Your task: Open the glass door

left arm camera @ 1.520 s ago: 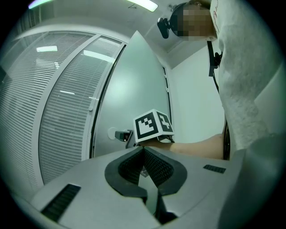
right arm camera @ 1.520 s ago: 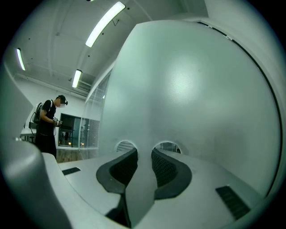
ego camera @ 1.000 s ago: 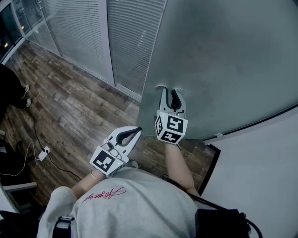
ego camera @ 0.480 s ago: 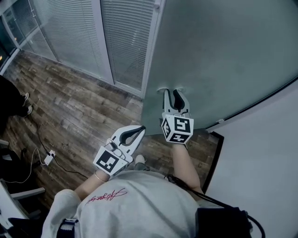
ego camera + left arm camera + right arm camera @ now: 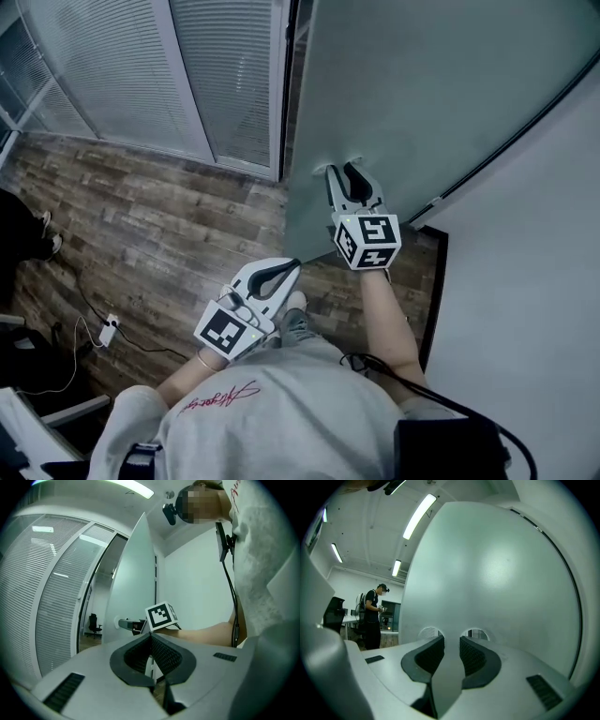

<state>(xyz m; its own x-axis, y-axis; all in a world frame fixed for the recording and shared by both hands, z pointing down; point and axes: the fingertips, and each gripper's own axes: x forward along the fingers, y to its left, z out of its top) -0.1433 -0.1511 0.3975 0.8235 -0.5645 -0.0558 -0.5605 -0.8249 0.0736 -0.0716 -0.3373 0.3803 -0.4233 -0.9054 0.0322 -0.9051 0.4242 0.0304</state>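
The glass door [image 5: 450, 84], frosted and grey, fills the head view from 12 to 2 o'clock. Its free edge stands a little off the frame, leaving a dark slit at 12 o'clock beside the slatted partition [image 5: 225, 75].

The right gripper [image 5: 343, 173], at about 1 o'clock from centre, reaches level onto the door. Its jaws stand wide apart on either side of the door handle [image 5: 127, 624]. In the right gripper view the grey bar fills the gap between the ribbed pads, so it appears clenched on the handle, though the wide-angle view makes the contact hard to judge. The left gripper view shows the handle as a lever sticking out from a round fitting on the door face.

The left gripper [image 5: 292, 266] is at 7 o'clock, well short of the door. Its jaws are closed tip to tip with nothing between them.

Below lies the wood floor [image 5: 169, 225], with a cable and socket block [image 5: 108, 328] at 8 o'clock. A plain white wall [image 5: 525, 281] runs down from 3 to 5 o'clock.
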